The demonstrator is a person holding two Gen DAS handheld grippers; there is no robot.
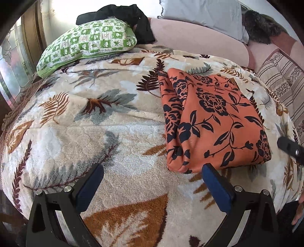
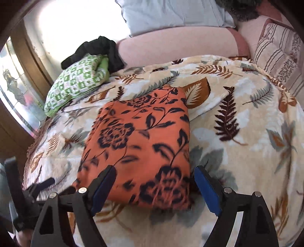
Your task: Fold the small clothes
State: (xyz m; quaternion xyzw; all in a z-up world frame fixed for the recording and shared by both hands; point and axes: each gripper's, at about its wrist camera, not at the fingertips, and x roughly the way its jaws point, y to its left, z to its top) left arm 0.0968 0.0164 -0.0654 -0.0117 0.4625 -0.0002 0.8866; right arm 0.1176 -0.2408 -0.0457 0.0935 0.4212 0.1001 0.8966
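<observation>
The orange cloth with dark flowers [image 1: 214, 121] lies folded into a flat packet on the leaf-patterned blanket [image 1: 98, 117], its layered folds showing along one long edge; nothing grips it. The right gripper [image 2: 153, 174] hangs just above the packet's near end, its blue-padded fingers [image 2: 207, 191] spread wide to either side of the fabric, pressing on nothing. The left gripper [image 1: 152, 176] hovers over bare blanket just beside the packet's near corner, its fingers [image 1: 216, 186] likewise wide apart and empty; one pad sits close to the cloth's edge, though I cannot tell whether it touches.

Further back on the blanket a green-and-white checked pillow [image 1: 87, 41] lies by the window, with a black garment [image 1: 121, 17] heaped on and behind it; behind both runs a long pink bolster [image 1: 197, 38], a pale blue pillow [image 1: 205, 13] leaning above it; a striped cushion [image 1: 281, 79] sits off at the blanket's far side, next to the bolster's end.
</observation>
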